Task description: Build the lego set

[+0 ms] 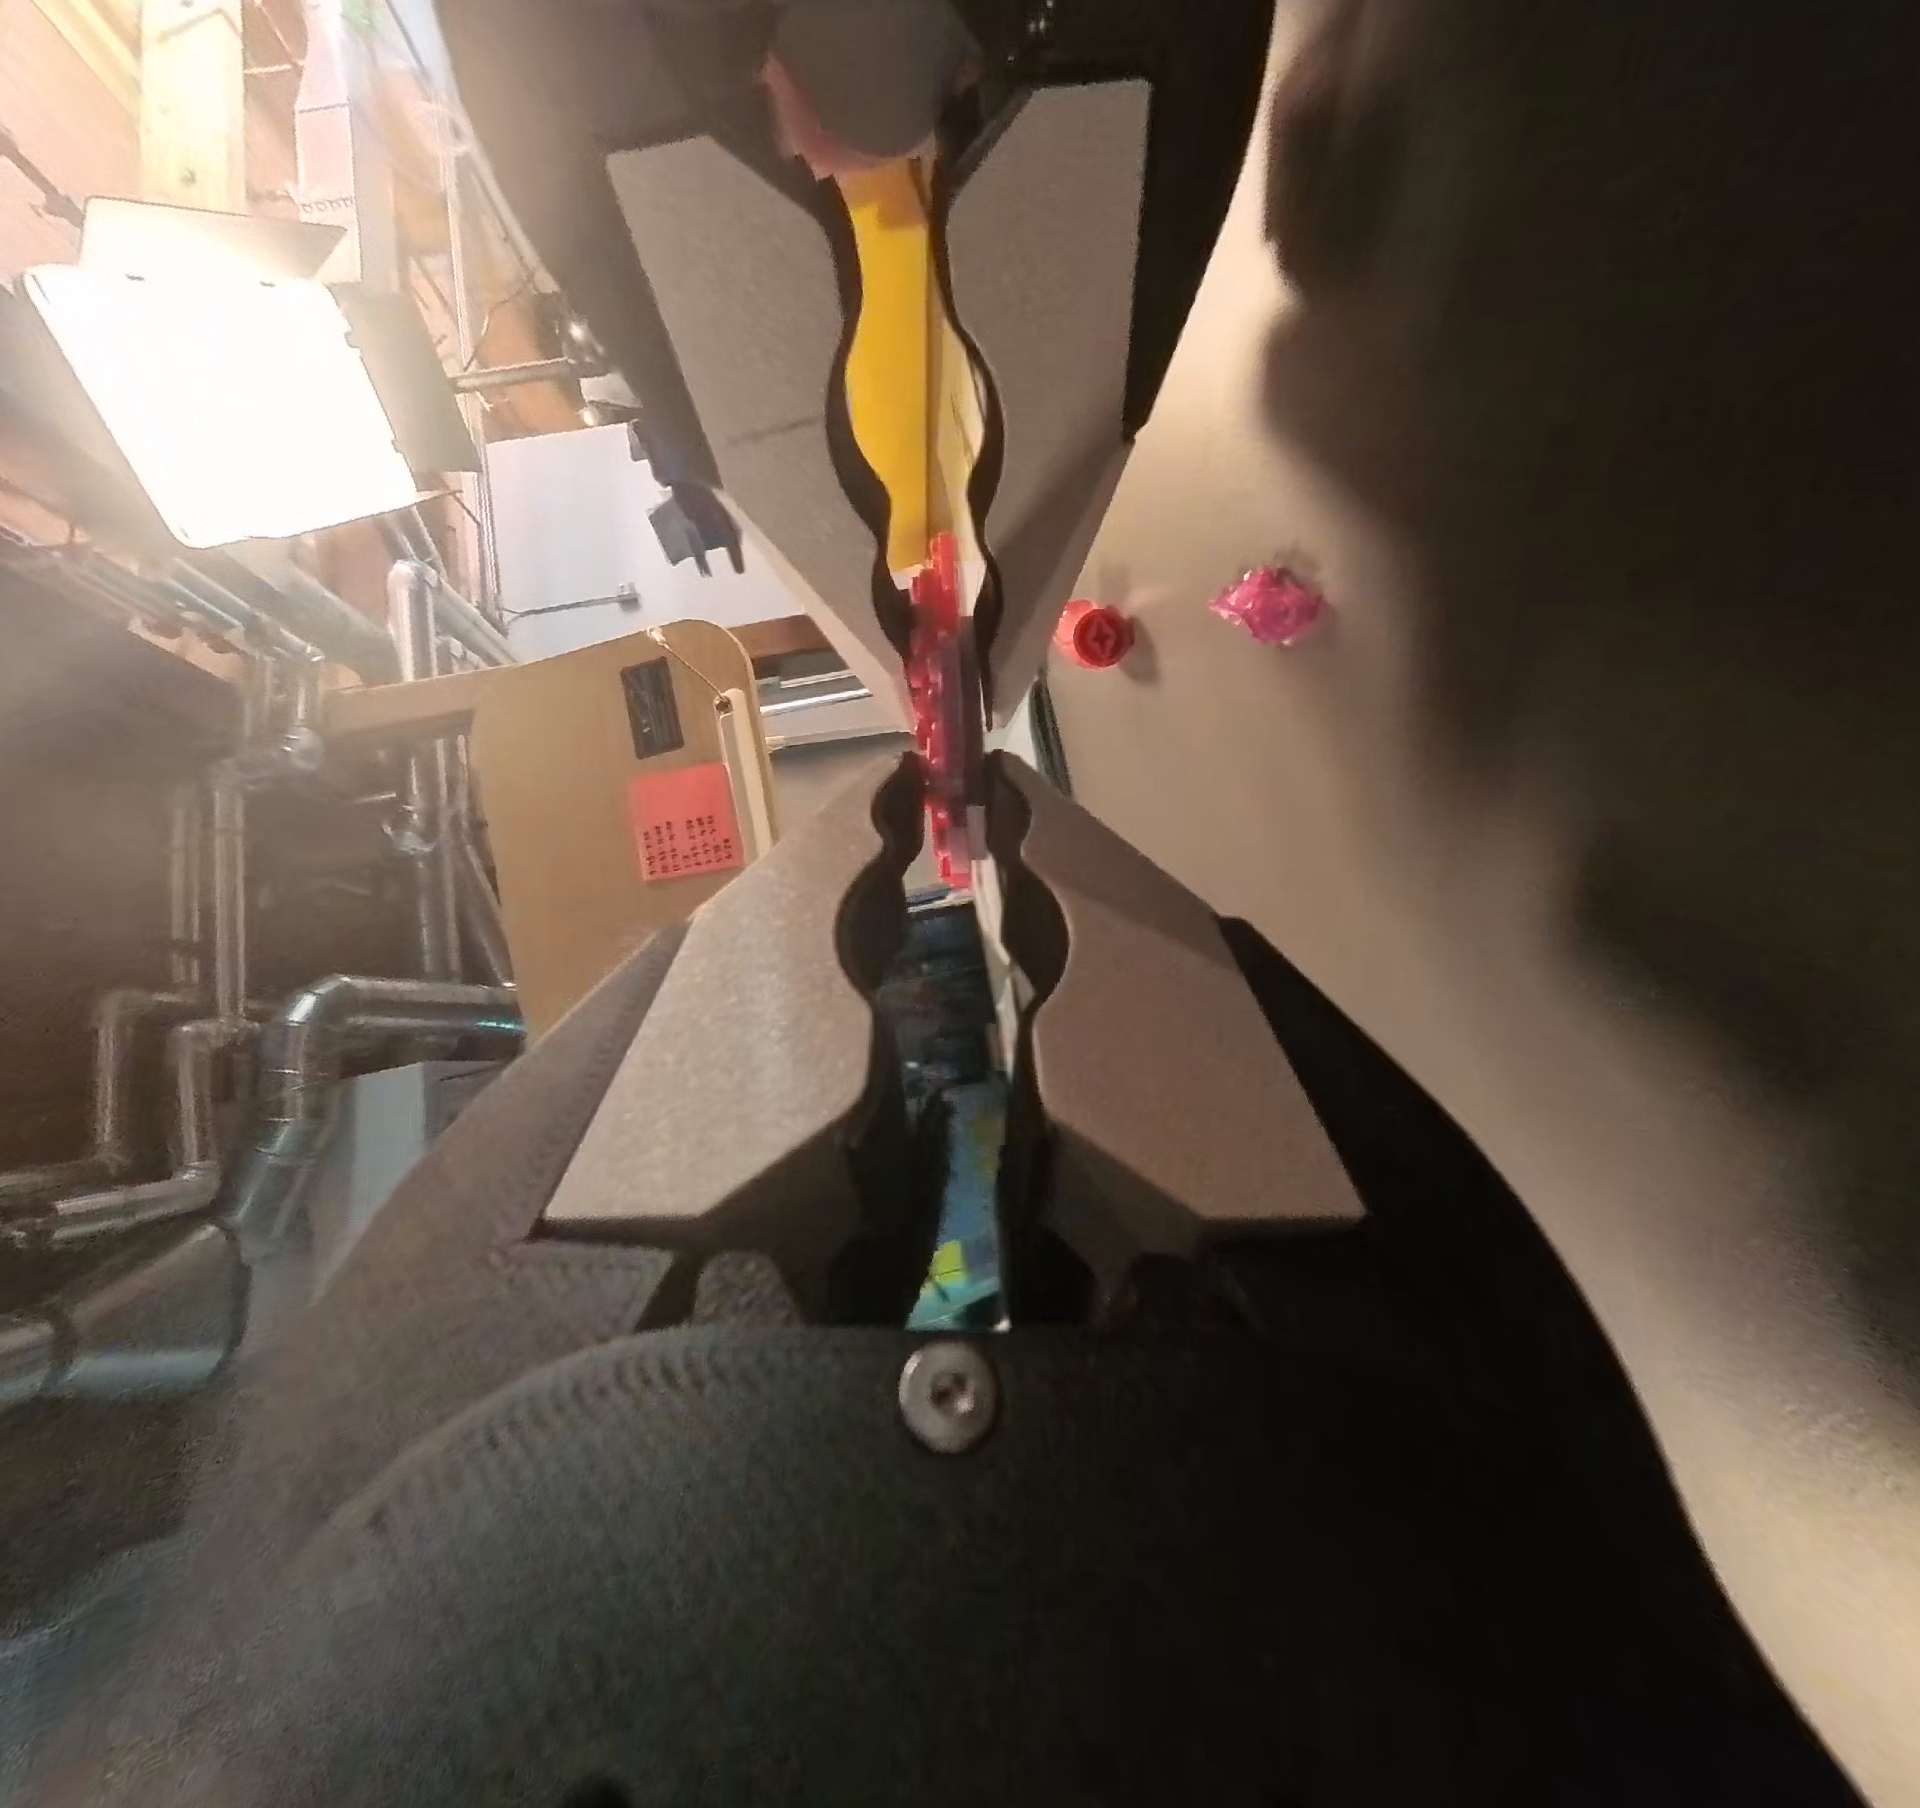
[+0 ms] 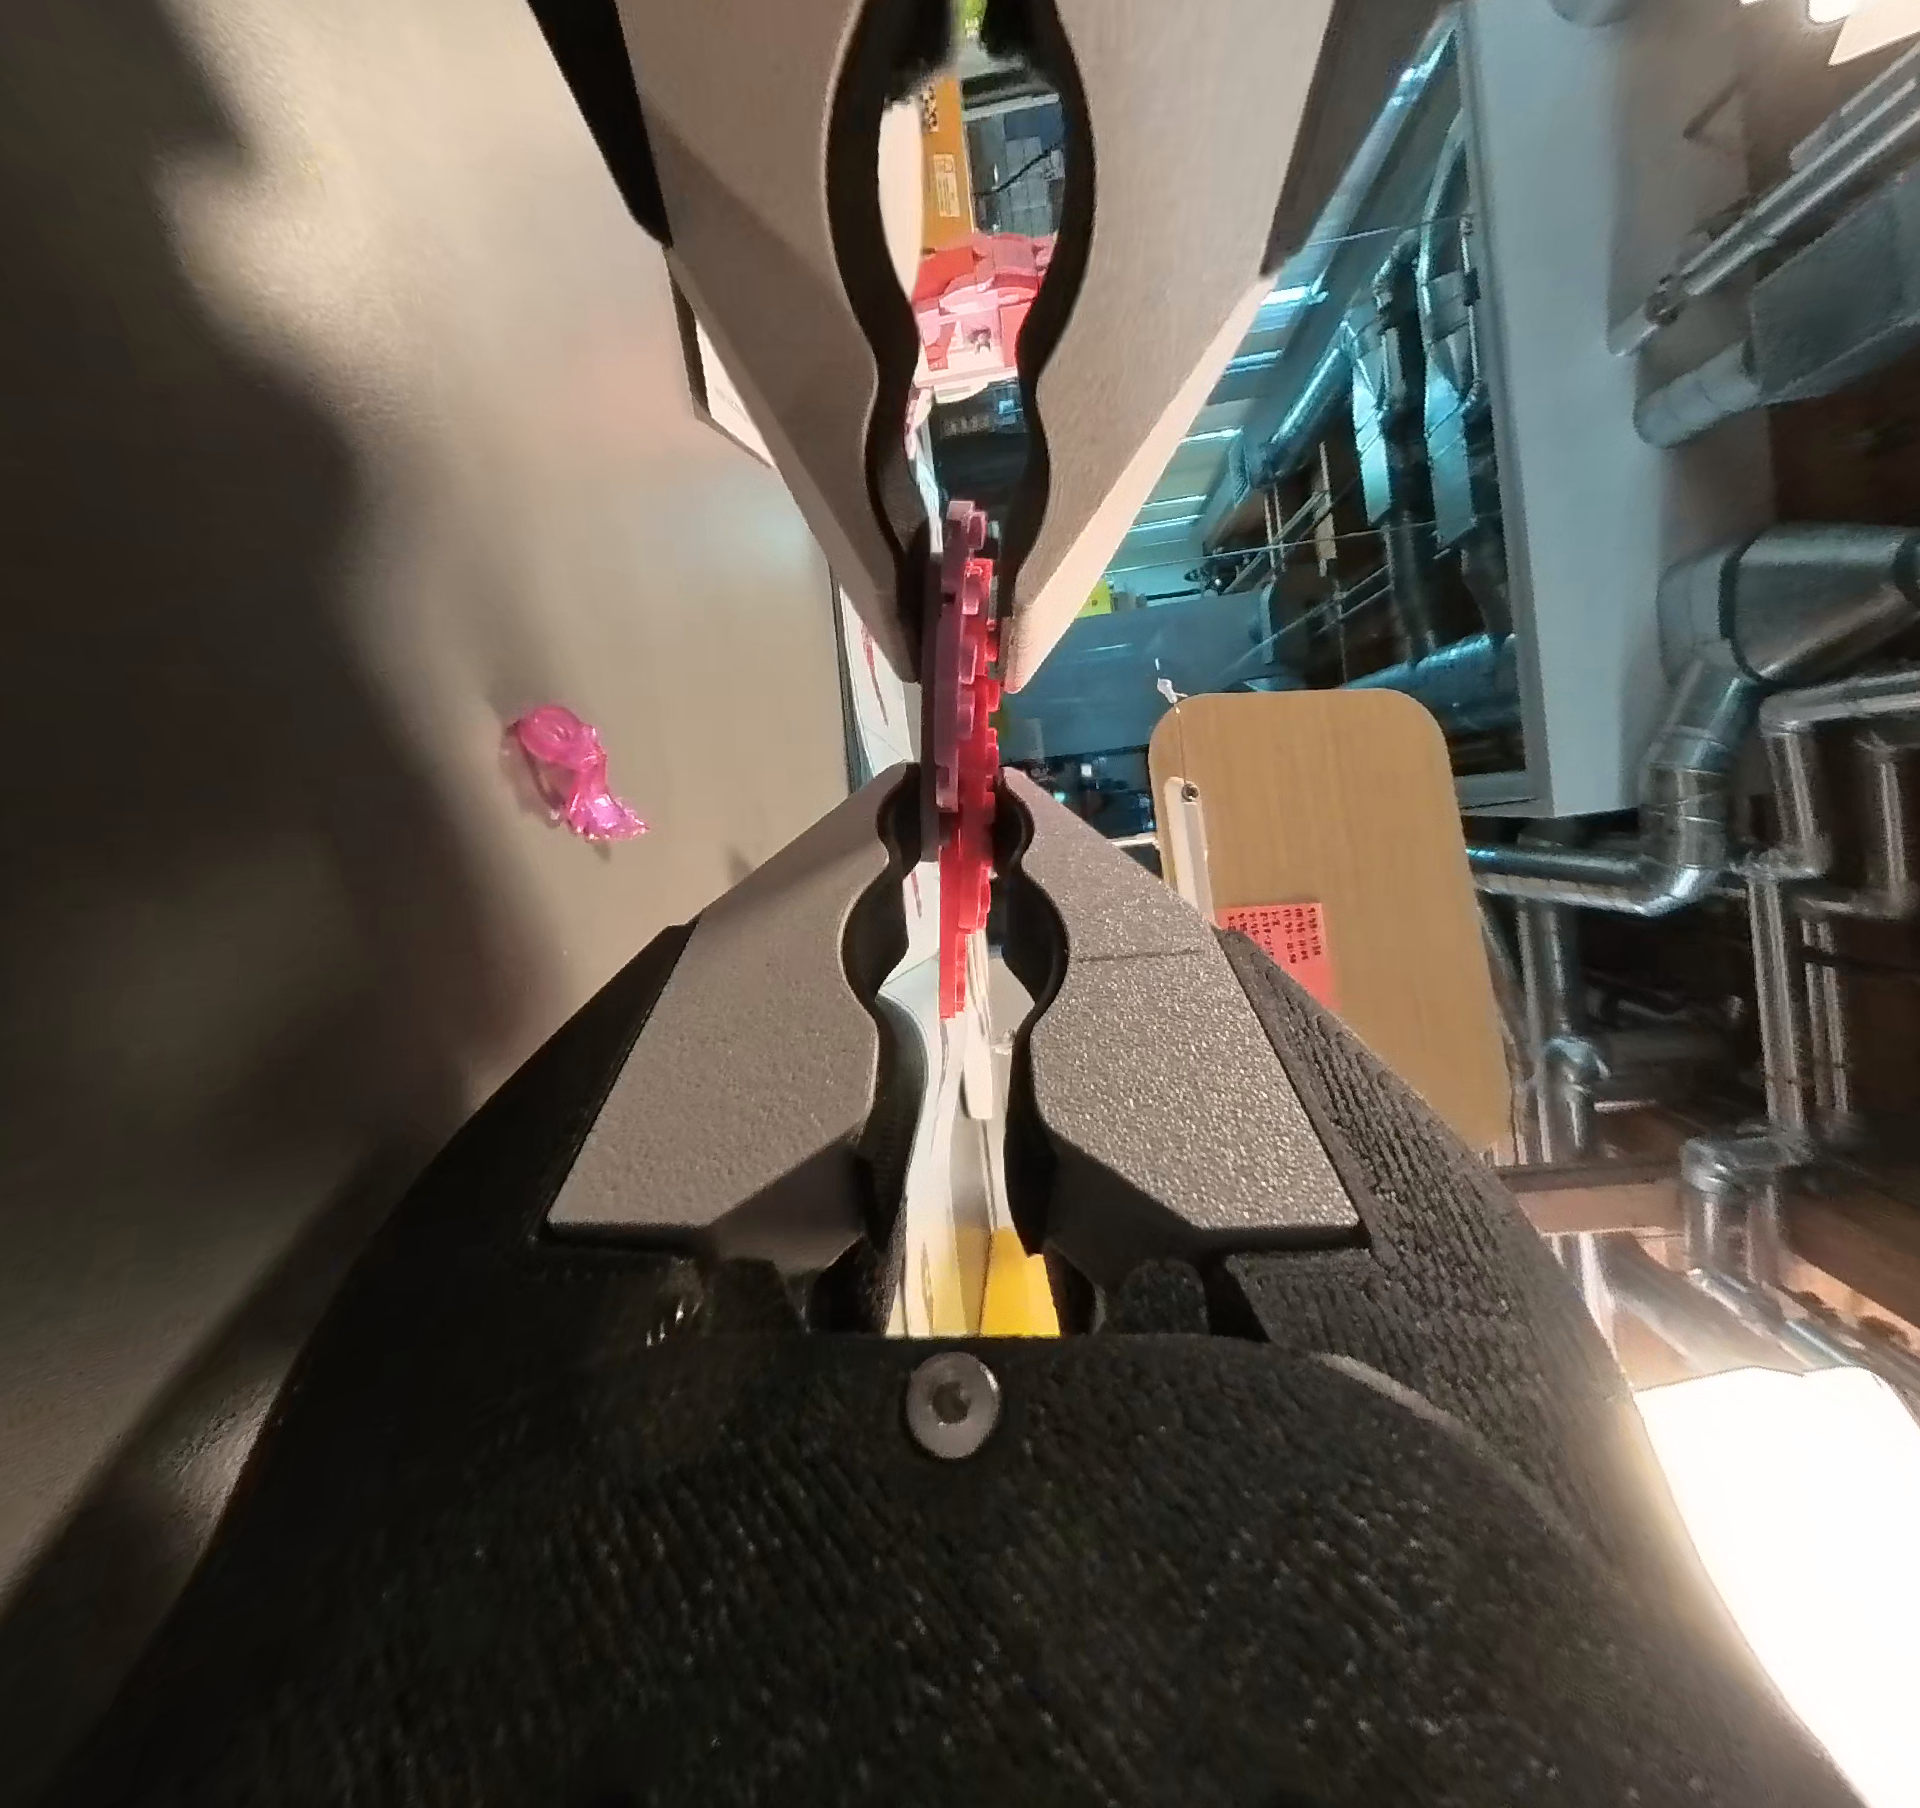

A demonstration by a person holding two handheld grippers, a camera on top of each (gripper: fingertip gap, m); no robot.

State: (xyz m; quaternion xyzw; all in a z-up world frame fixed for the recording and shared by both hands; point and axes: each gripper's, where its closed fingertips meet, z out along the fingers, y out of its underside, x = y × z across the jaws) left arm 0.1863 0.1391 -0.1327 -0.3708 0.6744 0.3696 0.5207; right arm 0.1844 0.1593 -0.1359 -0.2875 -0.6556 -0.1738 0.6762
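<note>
We've got both the left claw [image 1: 948, 730] and right claw [image 2: 961, 730] pinched on one stack of red toy-brick plates [image 2: 971, 771], held between them above the table [image 1: 1351, 408]. Best we squeeze evenly, no twisting; loose red stud [image 1: 1096, 634] and pink piece [image 1: 1270, 605] lie just right.

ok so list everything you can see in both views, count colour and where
studded plate assembly: one, red on dark magenta, clamped edge-on between both grippers' fingertips
round stud piece: one, red, on the table right of the left gripper's tips
translucent piece: one, pink, on the table beyond the round stud piece
table: one, beige, shadowed
wooden panel: one, tan, with an orange-red sticker, background
metal pipes: several, silver, background
lamp panel: one, bright white, upper left
left gripper: one, grey fingers, closed on the assembly
right gripper: one, grey fingers, closed on the assembly
</note>
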